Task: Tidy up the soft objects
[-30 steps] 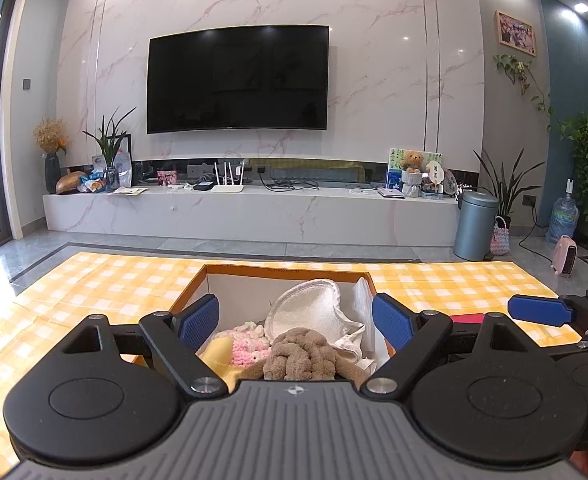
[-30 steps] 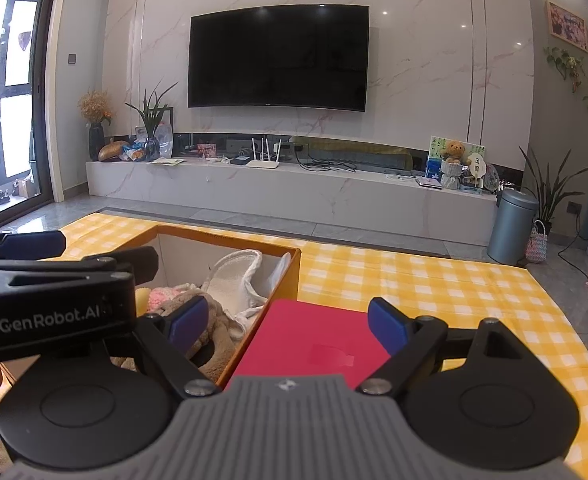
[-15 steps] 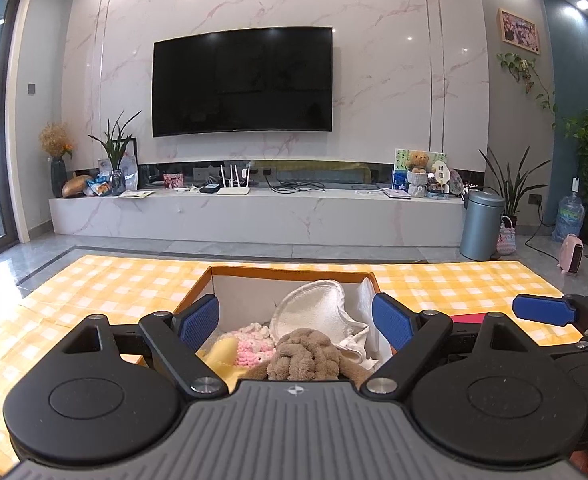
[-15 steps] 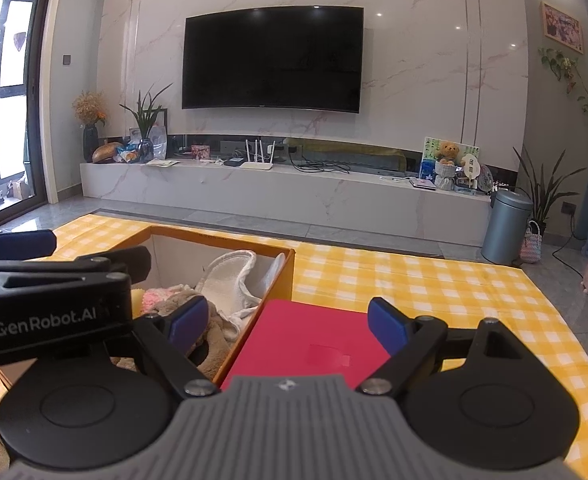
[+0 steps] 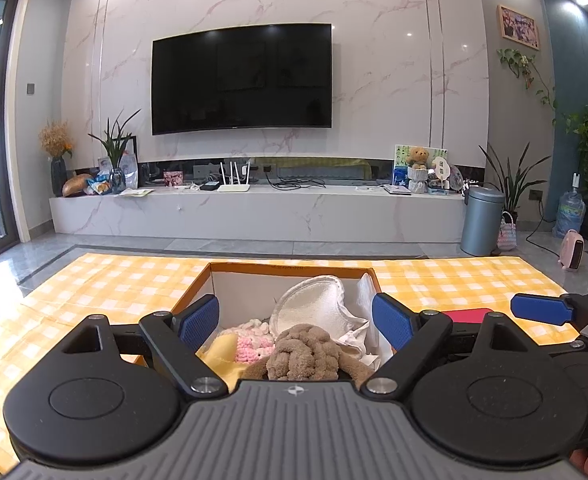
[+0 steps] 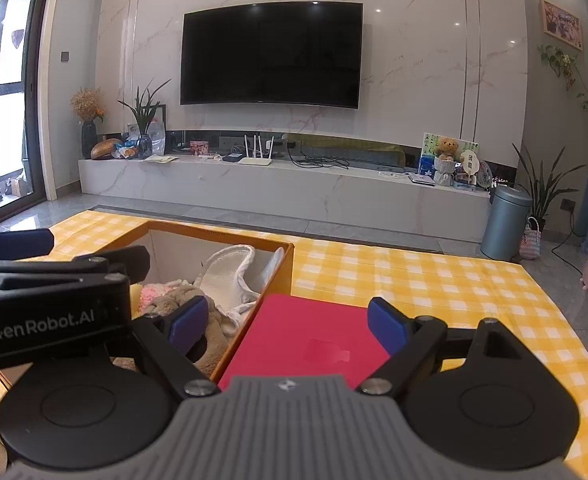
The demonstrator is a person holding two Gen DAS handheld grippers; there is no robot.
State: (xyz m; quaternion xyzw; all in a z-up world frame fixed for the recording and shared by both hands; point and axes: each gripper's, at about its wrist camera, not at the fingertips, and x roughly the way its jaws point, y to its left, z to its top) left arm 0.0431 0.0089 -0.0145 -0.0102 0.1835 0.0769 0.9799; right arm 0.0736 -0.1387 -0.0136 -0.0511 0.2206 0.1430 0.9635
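Hovering, both grippers unclenched and empty: left gripper (image 5: 296, 320) over the orange box (image 5: 289, 268); lower squarely onto the brown knitted plush (image 5: 304, 346), keeping your right gripper (image 6: 287, 322) clear.

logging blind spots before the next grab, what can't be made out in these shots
- Box near end and floor: left wrist view, hidden by the left gripper body and the soft pile.
- Brown knitted toy lower part: same view, cut off by the gripper body.
- Red lid near edge: right wrist view, behind the right gripper.
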